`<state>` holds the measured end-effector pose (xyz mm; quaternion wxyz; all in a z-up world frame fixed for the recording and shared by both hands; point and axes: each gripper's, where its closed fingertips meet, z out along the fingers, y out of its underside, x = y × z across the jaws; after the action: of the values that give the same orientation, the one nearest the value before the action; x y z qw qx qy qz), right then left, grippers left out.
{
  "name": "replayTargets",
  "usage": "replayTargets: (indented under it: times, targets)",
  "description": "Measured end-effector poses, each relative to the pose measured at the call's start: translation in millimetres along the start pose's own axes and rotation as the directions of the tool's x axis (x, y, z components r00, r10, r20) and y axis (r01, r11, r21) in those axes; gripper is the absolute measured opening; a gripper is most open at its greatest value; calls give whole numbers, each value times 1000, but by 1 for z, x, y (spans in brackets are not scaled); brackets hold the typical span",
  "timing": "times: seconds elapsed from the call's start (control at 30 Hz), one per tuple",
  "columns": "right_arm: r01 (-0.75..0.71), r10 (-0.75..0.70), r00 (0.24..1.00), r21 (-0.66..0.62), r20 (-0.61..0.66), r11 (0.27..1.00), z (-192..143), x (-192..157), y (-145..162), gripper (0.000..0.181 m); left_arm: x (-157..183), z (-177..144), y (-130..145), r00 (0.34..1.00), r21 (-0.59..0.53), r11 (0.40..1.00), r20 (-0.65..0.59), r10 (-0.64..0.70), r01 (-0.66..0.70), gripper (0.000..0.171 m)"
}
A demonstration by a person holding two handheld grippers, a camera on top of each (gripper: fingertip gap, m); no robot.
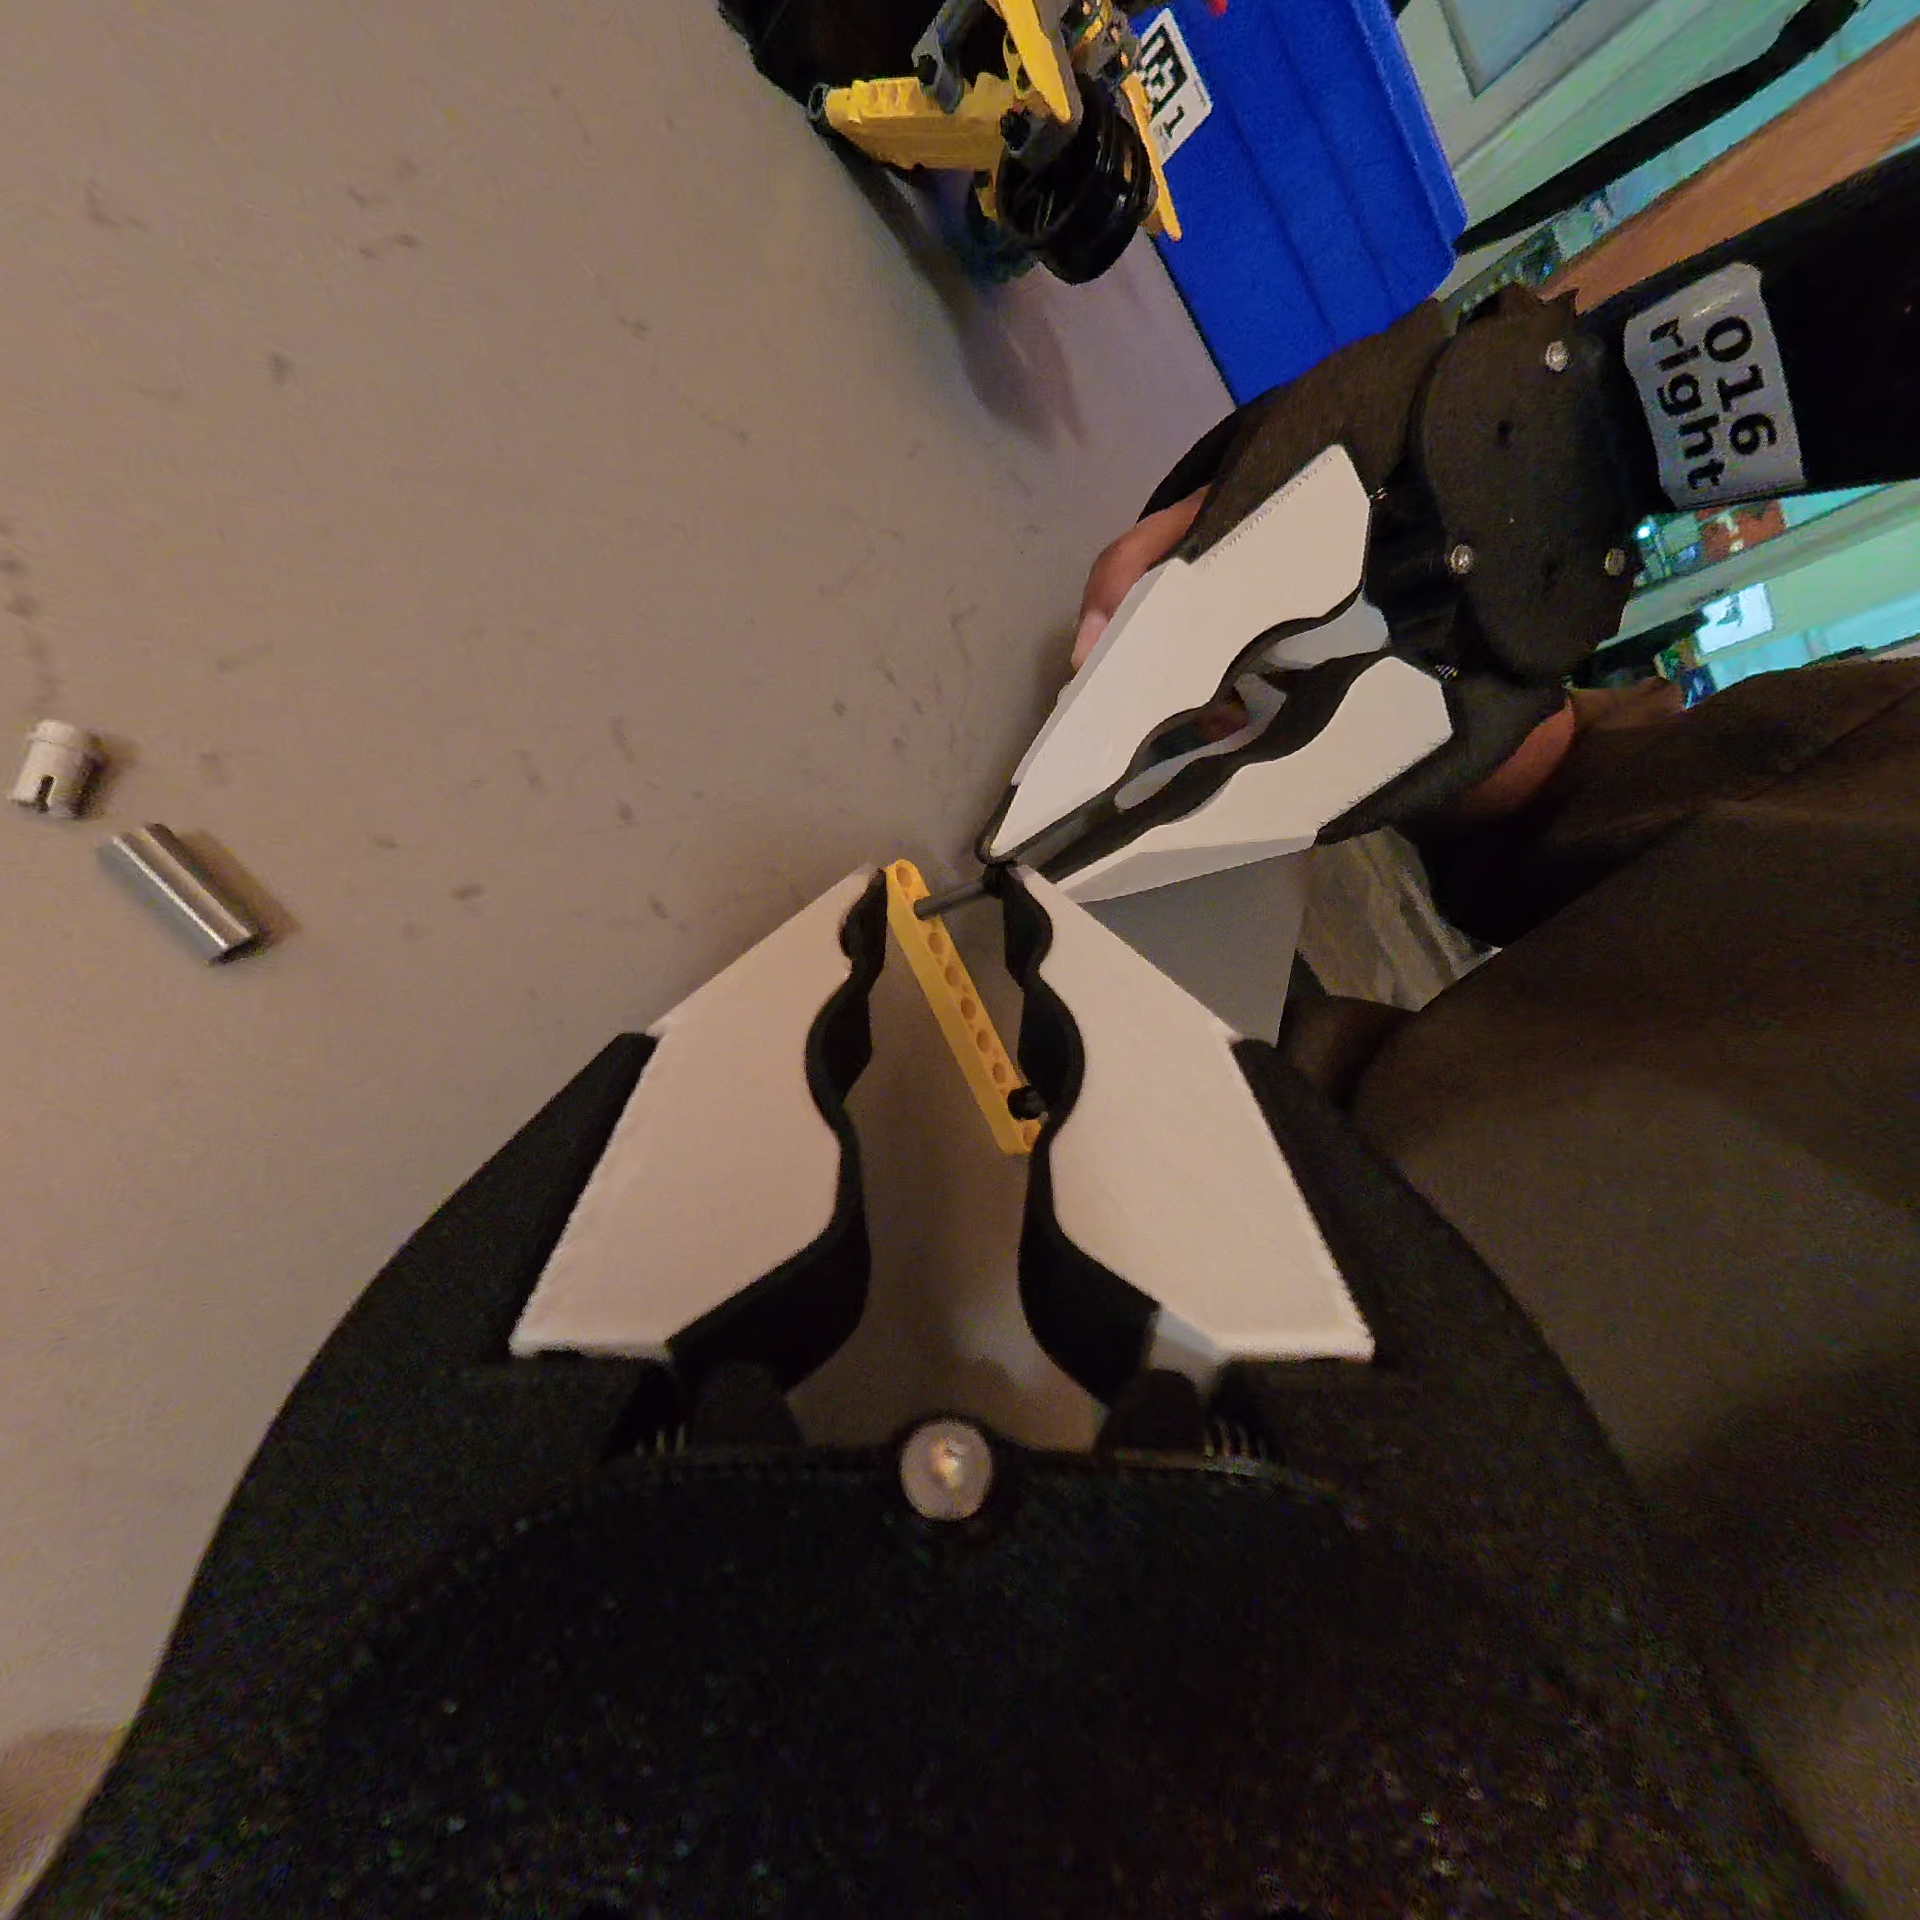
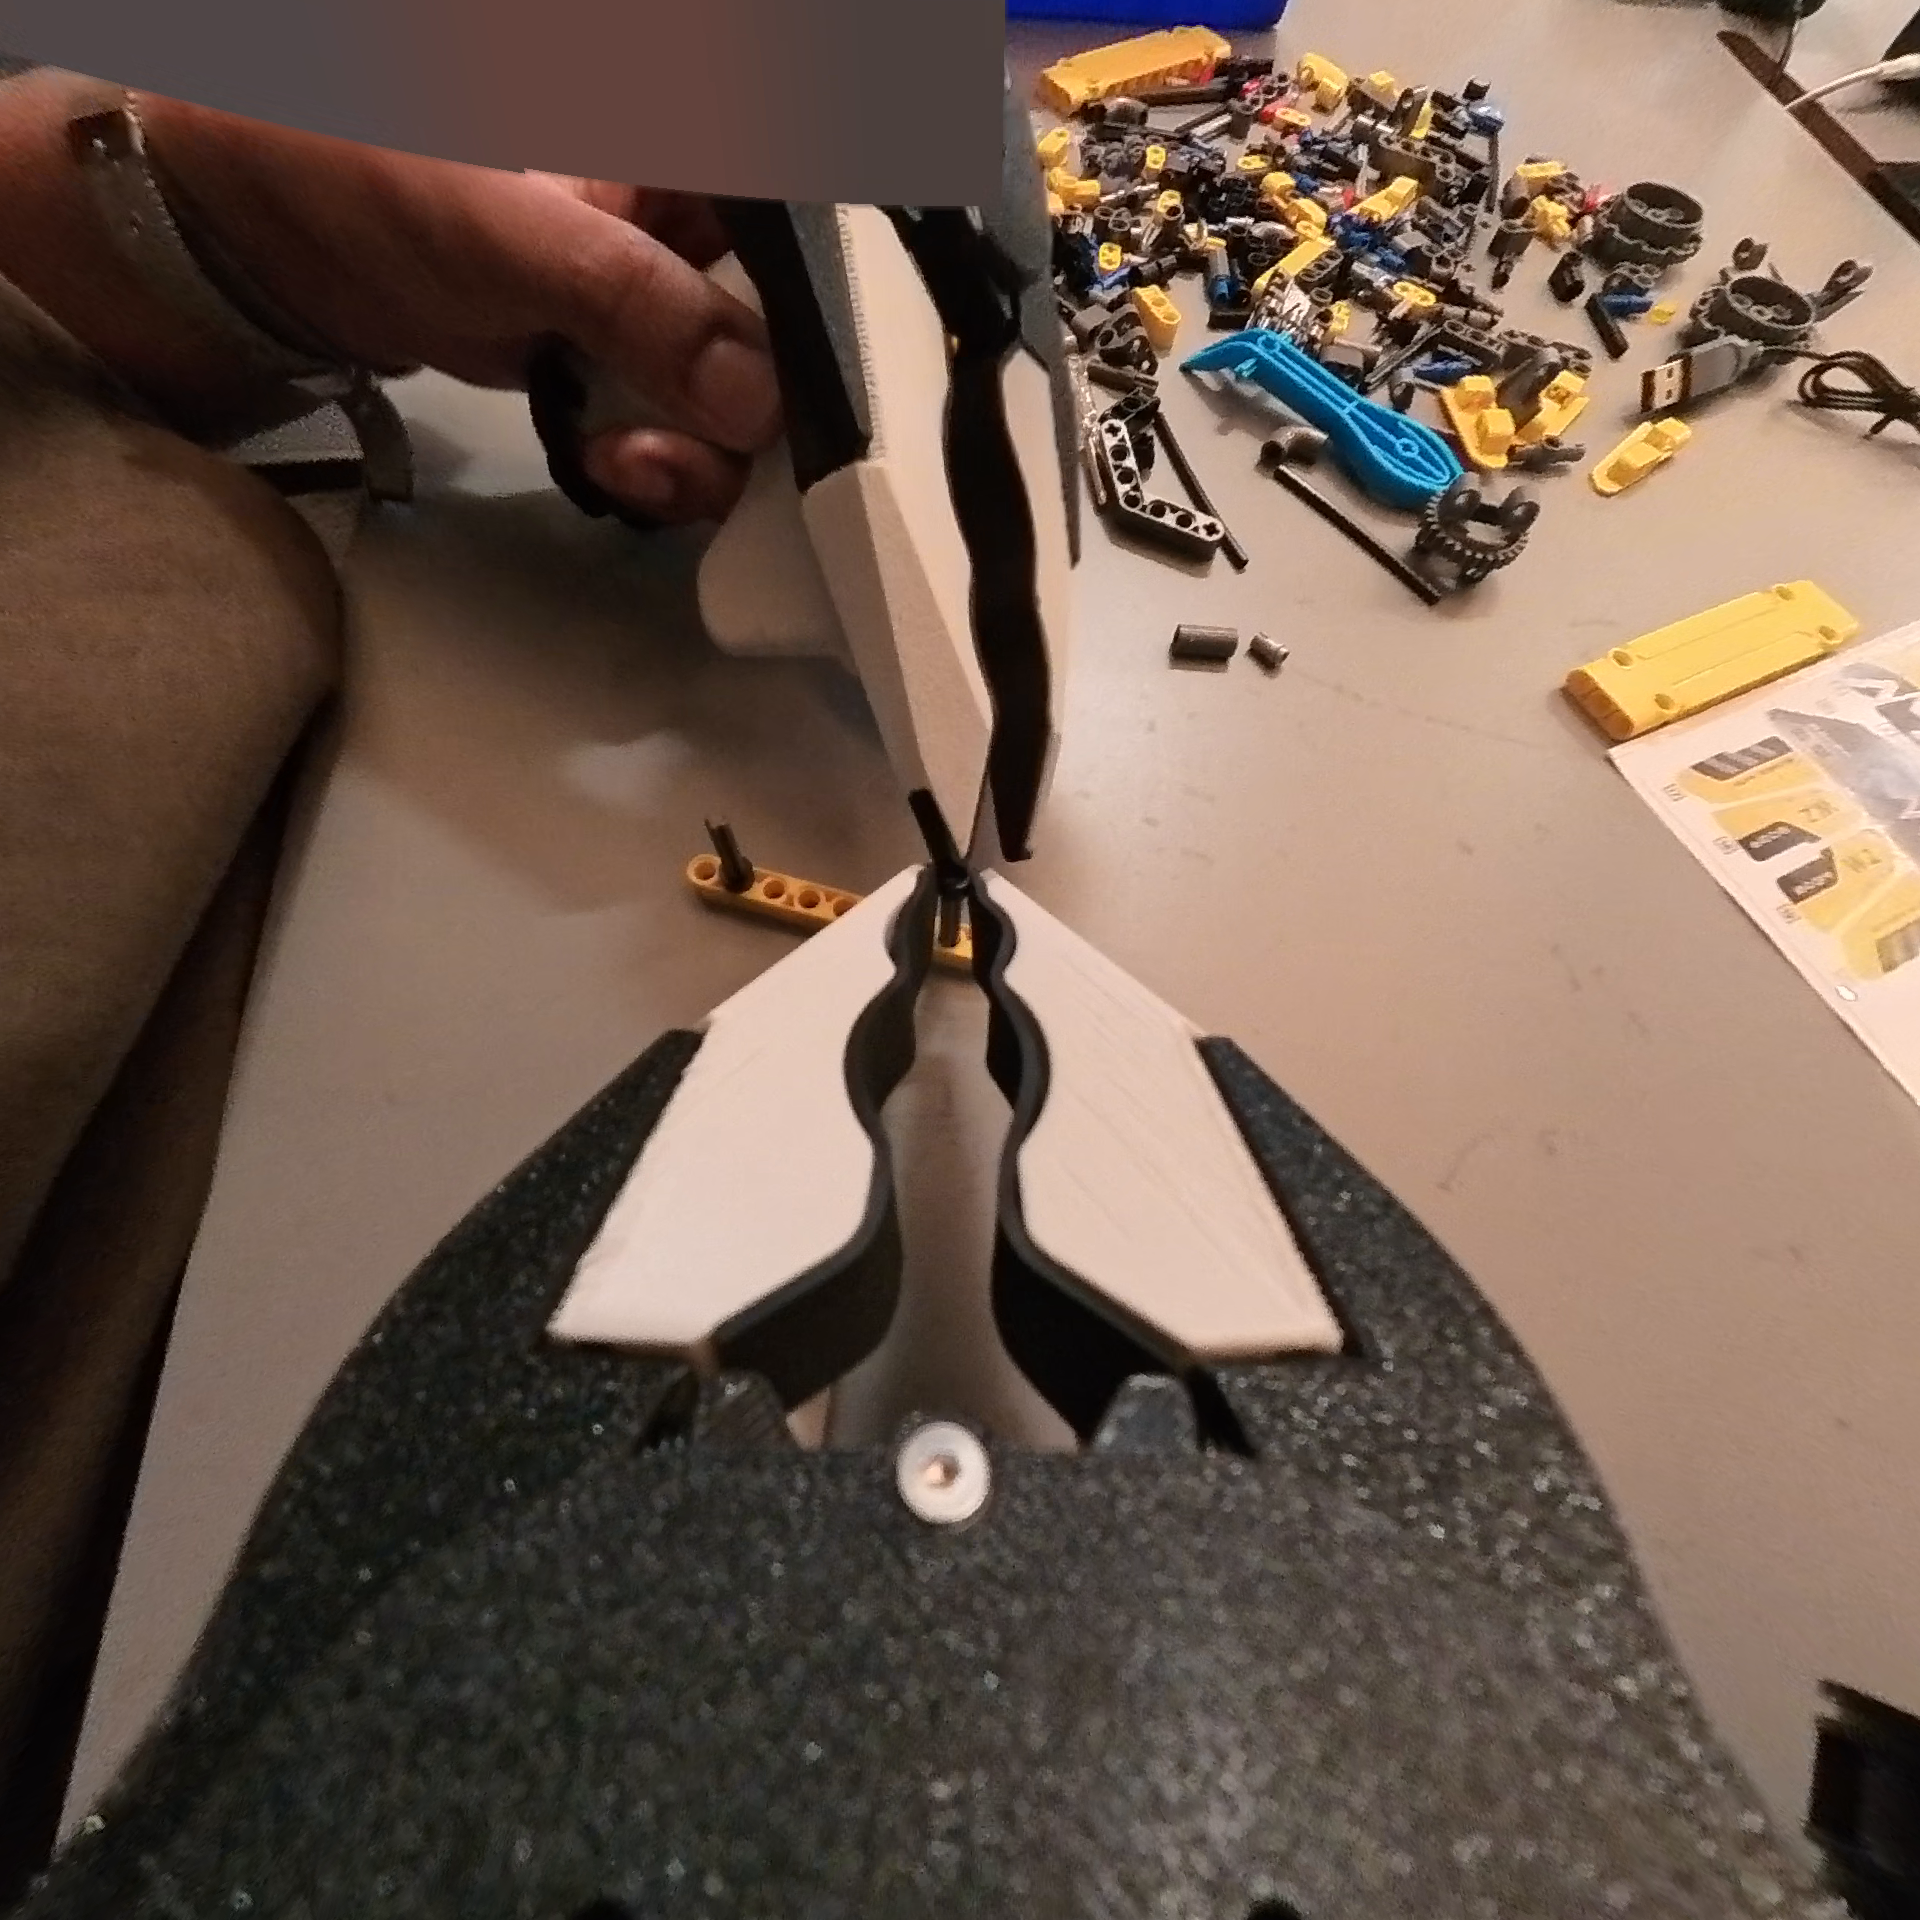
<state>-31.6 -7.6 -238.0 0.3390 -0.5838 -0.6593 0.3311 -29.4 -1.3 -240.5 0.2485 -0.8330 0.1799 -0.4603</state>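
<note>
A yellow beam with holes [image 1: 961, 1003] lies on the grey table, between my left gripper's [image 1: 945, 878] fingers. That gripper is open, and one fingertip is right beside the beam's far end. A black pin [image 1: 1029, 1101] stands in the beam's near end. My right gripper [image 2: 948, 883] is shut on a second black pin [image 2: 940, 842] and holds it at the beam's [image 2: 774, 894] end hole. In the left wrist view the right gripper [image 1: 995, 868] comes in from the right with this pin [image 1: 951, 900]. In the right wrist view the left gripper [image 2: 1013, 836] comes down from above.
Two small grey parts [image 1: 57, 769] [image 1: 187, 894] lie to the left. A yellow model [image 1: 997, 114] and a blue bin [image 1: 1309, 187] stand at the back. A pile of loose parts [image 2: 1351, 260], a blue tool [image 2: 1340, 416], a yellow panel [image 2: 1714, 665] and an instruction sheet [image 2: 1818, 831] lie to the right. Left and right tips are no more than a few centimetres apart. From either gripper's tips it is about 20 centimeters to the yellow panel [image 2: 1714, 665].
</note>
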Motion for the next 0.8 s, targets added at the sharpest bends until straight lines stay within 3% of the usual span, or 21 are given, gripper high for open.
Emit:
replayTargets:
  times: [0.2,0.43,0.8]
  targets:
    - [11,-11,1000,0,-8,1000,1,1,0,6,0,1,-1,999,-34,999,22,26,-25,19]
    - [7,-7,1000,-3,-12,1000,0,1,1,6,9,4,3,1000,-107,994,-4,0,-1,4]
    - [1,-1,1000,-13,-15,1000,1,0,0,6,9,3,8,977,-228,971,179,118,-75,2]
